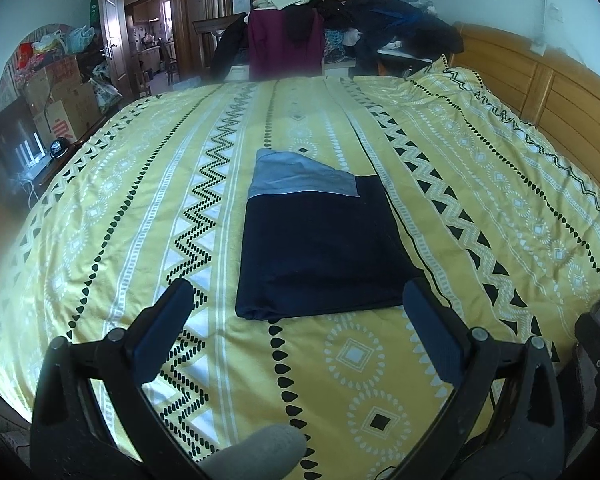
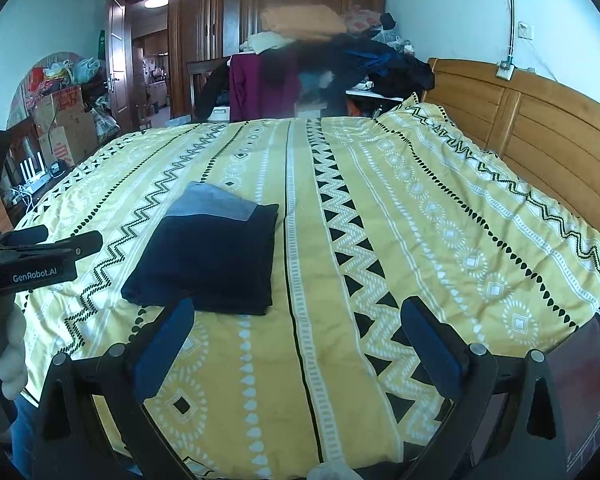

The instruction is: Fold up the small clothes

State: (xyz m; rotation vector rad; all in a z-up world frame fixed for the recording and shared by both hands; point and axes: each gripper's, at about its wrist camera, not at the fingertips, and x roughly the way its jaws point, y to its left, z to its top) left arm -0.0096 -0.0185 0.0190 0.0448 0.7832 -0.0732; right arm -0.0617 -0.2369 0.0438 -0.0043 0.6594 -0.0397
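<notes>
Though soft, flat navy-grey garment [image 1: 320, 240].

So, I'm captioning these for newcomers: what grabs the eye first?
The yellow bedspread with black-and-white zigzag stripes fills both views. On its middle lies a folded navy garment with a grey band. Both hand-held grippers, left and right, hang open, short of it.

Home bedroom: bed [image 2: 380, 240] under yellow patterned quilt [image 1: 140, 220], wooden headboard [image 2: 540, 128], wardrobe [image 2: 276, 0], heaped clothes [image 1: 340, 12], stacked cardboard boxes [image 1: 64, 100], open door [image 2: 118, 60] onto kitchen.
</notes>
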